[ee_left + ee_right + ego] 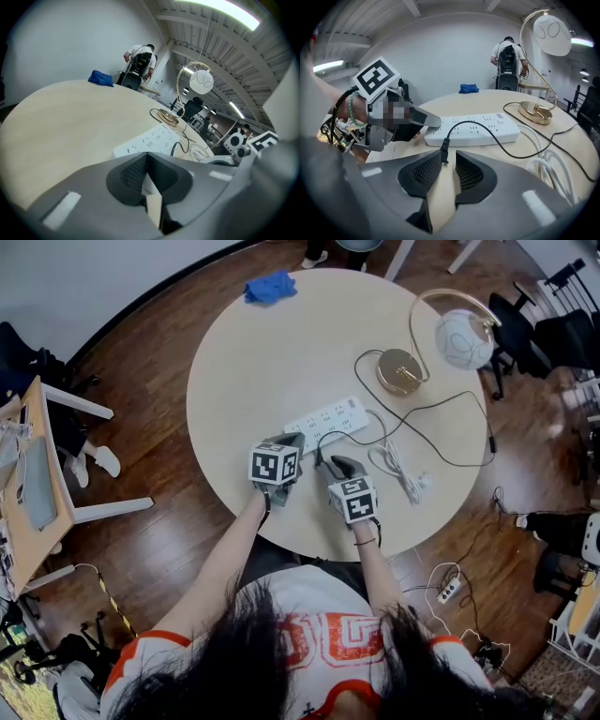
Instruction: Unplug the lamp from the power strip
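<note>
The white power strip (328,416) lies mid-table. The lamp, with a gold base (400,370) and a white globe shade (462,338), stands behind it to the right. The lamp's black plug (443,151) is out of the strip (478,127) and sits between the tips of my right gripper (448,157). It rests by the left pad, and the jaws stand wider than the plug. Its thin black cord arcs back over the strip toward the lamp base (535,112). My left gripper (292,440) is shut, with its tips at the strip's near left end.
The strip's own thick white cord (398,470) lies looped to the right of my right gripper (330,462). A blue cloth (270,287) sits at the table's far edge. Chairs stand at the right, and a small power strip (450,590) lies on the floor.
</note>
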Motion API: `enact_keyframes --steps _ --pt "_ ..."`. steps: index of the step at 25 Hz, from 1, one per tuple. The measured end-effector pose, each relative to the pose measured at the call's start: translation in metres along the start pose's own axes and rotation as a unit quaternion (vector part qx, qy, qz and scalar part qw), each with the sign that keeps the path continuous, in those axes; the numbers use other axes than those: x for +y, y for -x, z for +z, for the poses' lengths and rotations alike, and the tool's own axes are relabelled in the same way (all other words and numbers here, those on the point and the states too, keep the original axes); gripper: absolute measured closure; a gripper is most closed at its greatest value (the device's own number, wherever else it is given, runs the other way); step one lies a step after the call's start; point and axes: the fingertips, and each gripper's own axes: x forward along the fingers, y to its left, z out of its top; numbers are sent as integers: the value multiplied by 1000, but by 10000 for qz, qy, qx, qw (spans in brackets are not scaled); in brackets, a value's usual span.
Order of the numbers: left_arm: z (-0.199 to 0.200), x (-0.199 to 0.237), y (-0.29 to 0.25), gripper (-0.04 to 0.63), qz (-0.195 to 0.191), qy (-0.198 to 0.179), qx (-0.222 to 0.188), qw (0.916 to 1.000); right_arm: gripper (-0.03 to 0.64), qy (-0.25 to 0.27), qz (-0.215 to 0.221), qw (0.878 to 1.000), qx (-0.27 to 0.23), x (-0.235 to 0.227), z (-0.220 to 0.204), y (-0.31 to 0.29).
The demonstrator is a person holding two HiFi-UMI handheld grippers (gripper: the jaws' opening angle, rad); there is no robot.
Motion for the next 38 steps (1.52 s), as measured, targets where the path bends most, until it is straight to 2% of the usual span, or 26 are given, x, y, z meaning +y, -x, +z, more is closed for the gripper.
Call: enact_keyframes --steps 2,6,8,16,21,28,33,38 --pt "-5 2 6 595 17 76 51 10000 477 -109 75 9999 99 1 -6 0" --pt "-19 3 23 595 -44 357 46 9993 480 -314 -13 9994 -154 0 -6 14" --pt "-21 2 34 595 -79 361 -53 9993 502 -406 -43 9987 -317 1 -2 23" --pt "-2 -34 83 595 -348 -227 -656 9970 613 -525 -452 9939 -862 -2 13 49" --pt "12 -55 123 595 -488 -399 -1196 9908 615 -624 -468 9904 -1142 9 25 62" --pt "25 -74 186 595 -544 -734 -1880 9779 615 -705 -487 9810 -1741 38 51 100" --pt "14 -78 205 595 -678 -850 -1930 9751 617 -910 -546 9735 -2027 61 56 121" --pt "1 -80 214 595 -770 -916 -1881 9748 617 -952 -592 9715 -2090 82 52 129"
